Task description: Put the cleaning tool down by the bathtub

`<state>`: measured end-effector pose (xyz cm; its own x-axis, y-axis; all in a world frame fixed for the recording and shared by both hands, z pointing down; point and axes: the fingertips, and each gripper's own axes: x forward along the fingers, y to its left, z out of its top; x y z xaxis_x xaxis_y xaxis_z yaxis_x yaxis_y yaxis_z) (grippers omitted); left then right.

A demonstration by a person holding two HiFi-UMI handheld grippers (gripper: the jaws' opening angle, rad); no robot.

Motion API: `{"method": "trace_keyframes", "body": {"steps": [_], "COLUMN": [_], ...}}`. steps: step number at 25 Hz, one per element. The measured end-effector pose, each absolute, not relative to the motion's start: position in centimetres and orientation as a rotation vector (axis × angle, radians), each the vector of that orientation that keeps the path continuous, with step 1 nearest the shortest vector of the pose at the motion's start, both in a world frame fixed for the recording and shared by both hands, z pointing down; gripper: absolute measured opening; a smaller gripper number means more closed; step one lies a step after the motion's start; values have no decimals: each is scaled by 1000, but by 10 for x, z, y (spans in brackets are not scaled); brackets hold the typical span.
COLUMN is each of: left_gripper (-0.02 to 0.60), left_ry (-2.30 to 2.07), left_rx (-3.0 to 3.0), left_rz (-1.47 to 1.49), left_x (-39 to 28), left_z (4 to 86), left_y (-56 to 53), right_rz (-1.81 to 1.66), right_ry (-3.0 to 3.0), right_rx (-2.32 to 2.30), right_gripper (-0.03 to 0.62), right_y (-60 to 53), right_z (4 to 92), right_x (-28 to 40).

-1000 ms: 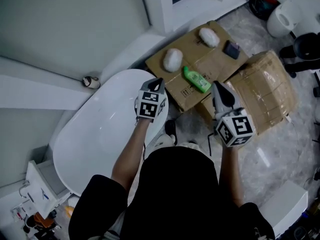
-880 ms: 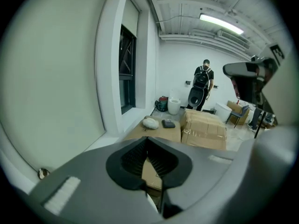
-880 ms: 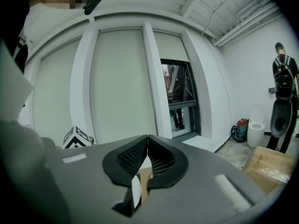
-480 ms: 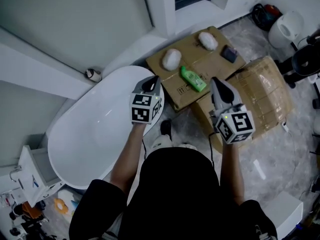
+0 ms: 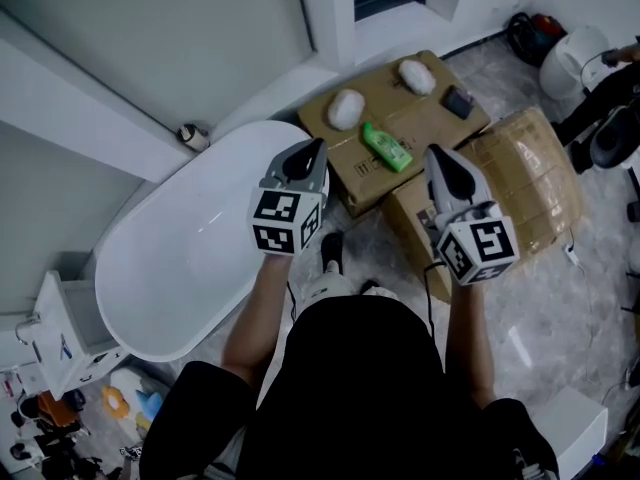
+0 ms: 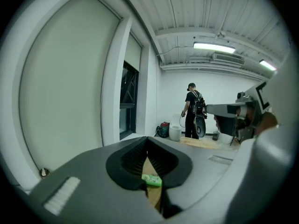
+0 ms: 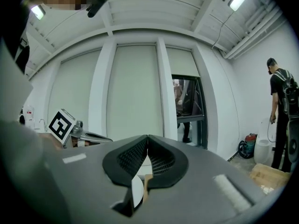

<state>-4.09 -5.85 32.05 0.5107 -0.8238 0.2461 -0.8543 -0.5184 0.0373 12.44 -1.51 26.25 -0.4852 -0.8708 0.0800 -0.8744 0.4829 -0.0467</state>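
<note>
A white bathtub (image 5: 190,258) fills the left of the head view. Beside its right end lies a flat cardboard box (image 5: 420,118) carrying a green bottle (image 5: 386,146), two white fluffy pads (image 5: 346,108) (image 5: 416,74) and a small dark object (image 5: 460,101). My left gripper (image 5: 316,148) hovers over the tub's right rim, shut and empty. In the left gripper view (image 6: 147,141) the green bottle (image 6: 152,180) shows below its closed jaws. My right gripper (image 5: 433,154) hangs shut and empty over the box's near edge, and its own view (image 7: 147,139) shows the jaws meeting.
A larger taped cardboard box (image 5: 530,178) sits right of the flat one. A small round object (image 5: 191,136) rests on the ledge behind the tub. A white shelf unit (image 5: 55,338) stands at lower left. A person (image 6: 192,111) stands far off by the wall.
Both grippers stay shut and empty. The left one has drifted a little left along the tub's rim and looks nearer the head camera. The head view has shifted slightly.
</note>
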Motion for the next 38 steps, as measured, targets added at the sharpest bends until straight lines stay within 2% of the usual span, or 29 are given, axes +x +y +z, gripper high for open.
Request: {"method": "trace_keyframes", "body": {"steps": [20, 38], "left_gripper": [-2, -2], "left_ry": [-1496, -1500], "left_rx": [2706, 2693], "left_rz": [76, 106], "left_x": [-52, -38], "left_z": [240, 251], "left_y": [26, 32], "right_rz": [-6, 8], "right_ry": [-2724, -2725], "right_rx": [1549, 1529], "right_gripper": [8, 8], "right_y": [43, 50], "right_z": [232, 240], "right_x": [112, 125]}}
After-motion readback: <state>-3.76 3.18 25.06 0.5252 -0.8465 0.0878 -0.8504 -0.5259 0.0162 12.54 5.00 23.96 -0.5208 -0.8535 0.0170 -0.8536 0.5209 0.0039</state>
